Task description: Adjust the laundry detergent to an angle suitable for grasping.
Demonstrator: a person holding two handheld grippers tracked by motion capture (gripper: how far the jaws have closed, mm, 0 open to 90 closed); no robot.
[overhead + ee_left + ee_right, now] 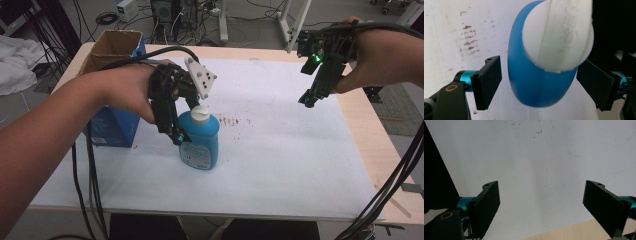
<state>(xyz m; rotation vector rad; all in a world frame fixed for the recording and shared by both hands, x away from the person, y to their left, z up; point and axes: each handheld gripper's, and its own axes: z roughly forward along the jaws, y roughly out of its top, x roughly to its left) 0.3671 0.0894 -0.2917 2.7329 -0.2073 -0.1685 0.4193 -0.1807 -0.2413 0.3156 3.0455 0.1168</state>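
A blue bottle (201, 145) with a white cap (201, 114) stands upright on the white mat (285, 155), left of the middle. My left gripper (186, 137) reaches down over it from the left, its jaws on either side of the bottle's body. In the left gripper view the bottle (534, 87) sits between the pads; a strip of mat shows between the left pad (487, 82) and the bottle, so the jaws are open. My right gripper (306, 101) hangs above the mat at the far right, and my right gripper (541, 205) stands open on nothing.
An open-topped blue cardboard box (114, 127) stands just left of the bottle, behind my left hand. Brown smudges (232, 120) mark the mat right of the bottle. The wooden table edge (385, 150) runs along the right. Black cables (92, 190) hang off the front left.
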